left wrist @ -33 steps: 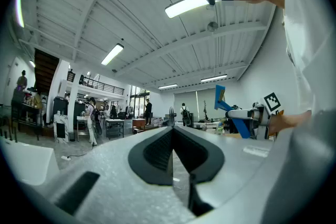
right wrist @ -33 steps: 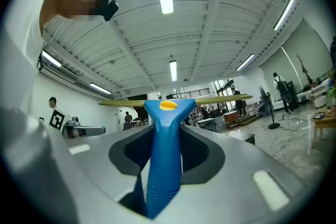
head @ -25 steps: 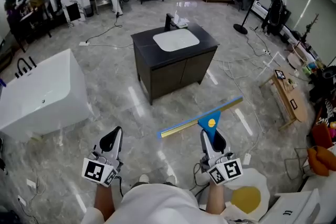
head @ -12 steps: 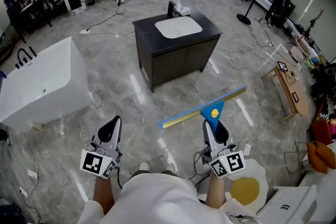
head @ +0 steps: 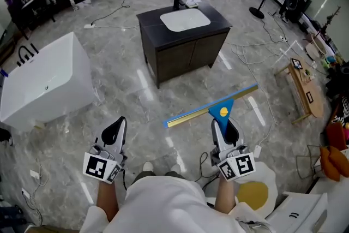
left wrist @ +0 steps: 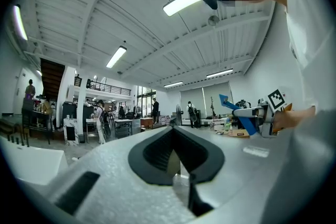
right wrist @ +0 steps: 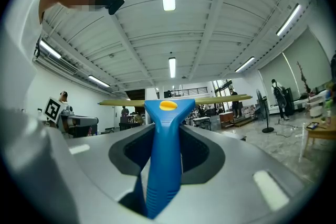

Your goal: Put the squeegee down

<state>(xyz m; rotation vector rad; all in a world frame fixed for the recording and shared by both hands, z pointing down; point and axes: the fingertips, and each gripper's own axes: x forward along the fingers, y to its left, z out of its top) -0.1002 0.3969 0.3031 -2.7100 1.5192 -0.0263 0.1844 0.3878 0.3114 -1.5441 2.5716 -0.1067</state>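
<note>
The squeegee (head: 221, 112) has a blue handle with a yellow dot and a long yellow-and-blue blade held crosswise over the floor. My right gripper (head: 224, 127) is shut on its handle and points level and forward. In the right gripper view the blue handle (right wrist: 164, 160) runs up between the two pads, and the blade (right wrist: 220, 98) spans the view. My left gripper (head: 115, 131) is held level at the left with its jaws together and nothing in them. The left gripper view shows its closed tips (left wrist: 174, 128), with the squeegee (left wrist: 231, 105) off to the right.
A black cabinet (head: 188, 54) with a white sink (head: 184, 19) stands ahead on the marble floor. A white bathtub (head: 43, 87) is at the left, a wooden bench (head: 302, 93) and cables (head: 245, 54) at the right. A white-and-yellow object (head: 255, 205) lies by my right side.
Both grippers have drifted slightly forward with the person, and the cabinet sits a little nearer in view. The right gripper's hold on the squeegee is unchanged.
</note>
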